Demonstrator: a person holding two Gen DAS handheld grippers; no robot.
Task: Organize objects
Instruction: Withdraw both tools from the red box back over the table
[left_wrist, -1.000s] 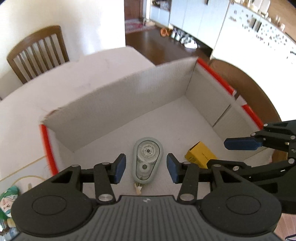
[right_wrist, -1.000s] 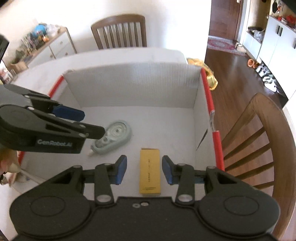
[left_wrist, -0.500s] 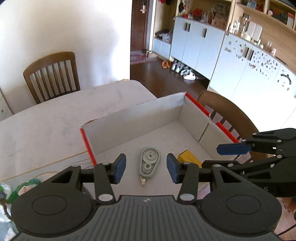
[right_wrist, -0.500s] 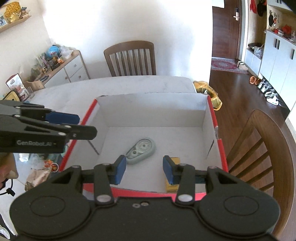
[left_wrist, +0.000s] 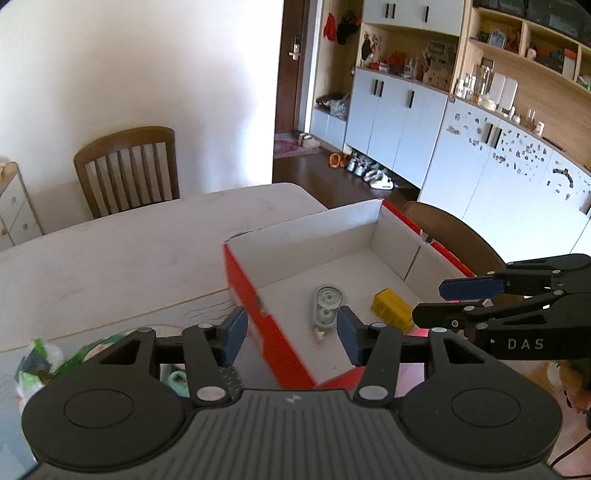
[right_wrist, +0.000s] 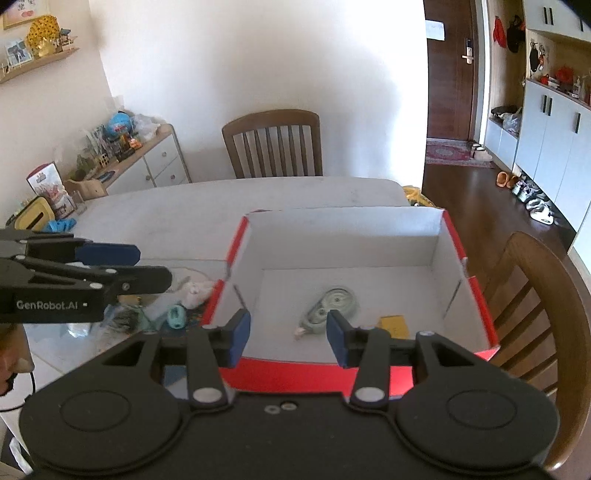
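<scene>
Two items lie on the floor of the red-rimmed cardboard box (right_wrist: 456, 236): one grey-green correction-tape dispenser (right_wrist: 334, 304) near the middle and one yellow carton (right_wrist: 393, 325) just beside it, toward the box's right wall; the two appear apart, not touching. That much of the sorting can be judged done. Both tools hover empty above the near edge of the box. One left gripper (left_wrist: 288, 334) has its blue pads spread wide, straddling the box's left wall in its own view, with nothing between them. One right gripper (right_wrist: 284, 338) is likewise spread, holding nothing. Several loose items remain on the counter (right_wrist: 229, 206) to the left of the box: one teal ring-like piece (right_wrist: 176, 316), one white crumpled lump (right_wrist: 195, 293), and a tangle of clear and green wrappings (left_wrist: 40, 363) whose separate pieces cannot be counted. These are judged to be what is left, so the task looks under way rather than near its end. Two wooden chairs show: one at the far side (right_wrist: 273, 144), one just right of the box (right_wrist: 546, 314).
</scene>
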